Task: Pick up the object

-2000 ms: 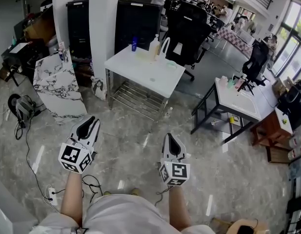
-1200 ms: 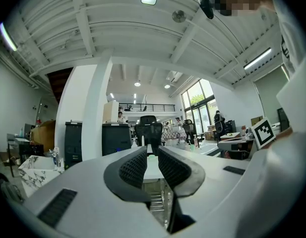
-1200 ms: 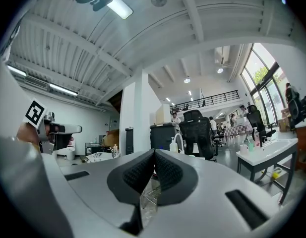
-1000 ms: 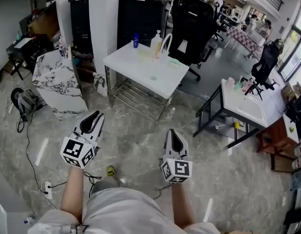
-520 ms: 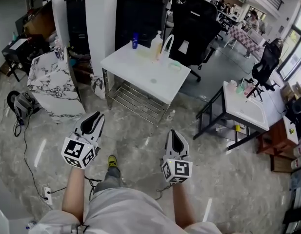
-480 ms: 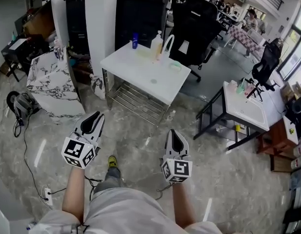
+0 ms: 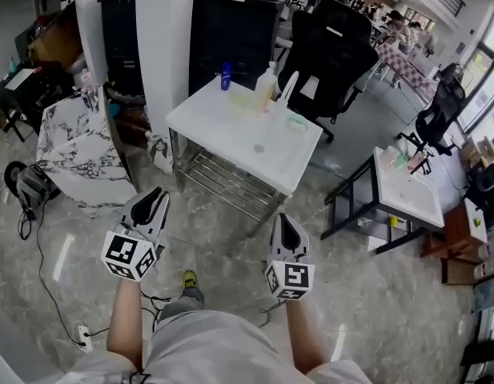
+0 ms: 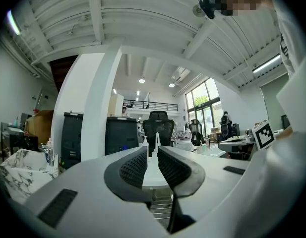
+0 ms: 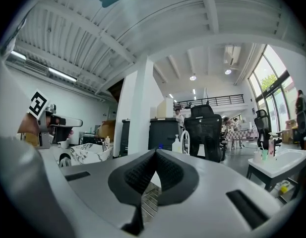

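Observation:
A white table (image 7: pixel 230 126) stands ahead of me on the marble floor. On it are a small blue bottle (image 7: pixel 226 76), a pale pump bottle (image 7: pixel 267 82), a white looped object (image 7: pixel 288 86) and a green item (image 7: pixel 296 123). Both grippers hang over the floor, short of the table's near edge. My left gripper (image 7: pixel 148 202) holds nothing; in the left gripper view (image 8: pixel 152 155) a narrow gap shows between its pads. My right gripper (image 7: pixel 283 229) is empty too, and its pads meet at the tip in the right gripper view (image 9: pixel 155 155).
A white pillar (image 7: pixel 162 46) and black cabinets (image 7: pixel 230 30) stand behind the table, a black office chair (image 7: pixel 339 54) at its far right. A marble-topped stand (image 7: pixel 78 150) is to the left, a second white table (image 7: pixel 411 194) to the right. Cables (image 7: pixel 38 238) lie on the floor.
The white table has come closer and lower in the head view as the person walks toward it. Both grippers keep the same pose in front of the body.

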The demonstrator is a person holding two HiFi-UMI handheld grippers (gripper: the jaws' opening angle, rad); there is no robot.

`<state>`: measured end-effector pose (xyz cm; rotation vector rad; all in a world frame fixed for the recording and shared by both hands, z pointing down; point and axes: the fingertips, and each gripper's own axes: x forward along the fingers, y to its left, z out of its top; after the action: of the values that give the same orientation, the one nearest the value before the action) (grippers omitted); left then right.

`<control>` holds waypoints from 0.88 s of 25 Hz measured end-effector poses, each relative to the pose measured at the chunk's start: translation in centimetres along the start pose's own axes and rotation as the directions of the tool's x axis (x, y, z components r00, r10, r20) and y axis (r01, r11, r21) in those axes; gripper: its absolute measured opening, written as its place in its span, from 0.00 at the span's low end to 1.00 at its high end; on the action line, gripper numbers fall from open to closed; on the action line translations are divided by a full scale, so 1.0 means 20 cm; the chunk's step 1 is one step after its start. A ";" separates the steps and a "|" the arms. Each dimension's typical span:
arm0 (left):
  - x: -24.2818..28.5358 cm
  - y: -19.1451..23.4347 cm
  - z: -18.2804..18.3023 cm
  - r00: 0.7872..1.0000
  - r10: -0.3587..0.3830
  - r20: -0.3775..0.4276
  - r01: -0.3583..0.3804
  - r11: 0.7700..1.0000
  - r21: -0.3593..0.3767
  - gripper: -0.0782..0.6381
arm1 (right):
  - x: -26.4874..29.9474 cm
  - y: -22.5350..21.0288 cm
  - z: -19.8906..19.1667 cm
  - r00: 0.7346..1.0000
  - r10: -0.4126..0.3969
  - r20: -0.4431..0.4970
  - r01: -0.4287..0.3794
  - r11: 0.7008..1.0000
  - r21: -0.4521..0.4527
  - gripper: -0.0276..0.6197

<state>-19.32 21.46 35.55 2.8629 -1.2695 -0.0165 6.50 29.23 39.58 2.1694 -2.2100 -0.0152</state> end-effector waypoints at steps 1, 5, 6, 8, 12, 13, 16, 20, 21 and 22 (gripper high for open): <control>0.04 0.05 -0.01 1.000 -0.003 -0.003 0.003 1.000 -0.005 0.20 | 0.06 0.01 0.01 1.000 -0.003 0.000 0.003 1.000 -0.002 0.03; 0.21 0.24 -0.01 1.000 -0.027 -0.006 0.027 0.999 -0.017 0.20 | 0.29 0.05 0.04 1.000 -0.009 0.002 0.009 1.000 -0.006 0.03; 0.25 0.29 -0.01 0.999 -0.034 -0.006 0.034 0.999 -0.018 0.20 | 0.35 0.06 0.04 1.000 -0.009 -0.002 0.009 1.000 -0.004 0.03; 0.34 0.37 -0.01 0.999 -0.049 -0.007 0.049 0.999 -0.019 0.20 | 0.45 0.07 0.04 1.000 -0.017 -0.010 0.017 1.000 -0.002 0.03; 0.48 0.48 -0.01 0.996 -0.083 -0.013 0.083 0.996 -0.018 0.20 | 0.59 0.08 0.04 0.998 -0.054 -0.007 0.054 0.999 -0.001 0.03; 0.50 0.51 -0.02 0.996 -0.089 -0.013 0.089 0.996 -0.019 0.20 | 0.62 0.08 0.04 0.998 -0.064 -0.006 0.064 0.998 -0.001 0.03; 0.58 0.58 -0.02 0.995 -0.103 -0.011 0.103 0.994 -0.024 0.20 | 0.70 0.08 0.03 0.995 -0.096 -0.012 0.096 0.995 -0.006 0.03; 0.65 0.64 -0.05 0.993 -0.115 -0.020 0.114 0.993 -0.032 0.20 | 0.77 0.08 0.02 0.992 -0.122 -0.025 0.122 0.992 -0.028 0.03; 0.66 0.66 -0.06 0.993 -0.114 -0.024 0.113 0.993 -0.036 0.20 | 0.79 0.08 0.02 0.992 -0.125 -0.029 0.124 0.992 -0.030 0.03; 0.67 0.68 -0.08 0.993 -0.113 -0.028 0.112 0.993 -0.040 0.20 | 0.81 0.08 0.01 0.991 -0.128 -0.033 0.127 0.991 -0.032 0.03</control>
<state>-20.38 2.42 37.15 2.8861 -1.0888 0.0013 4.51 13.12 39.87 2.2727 -2.0364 -0.0140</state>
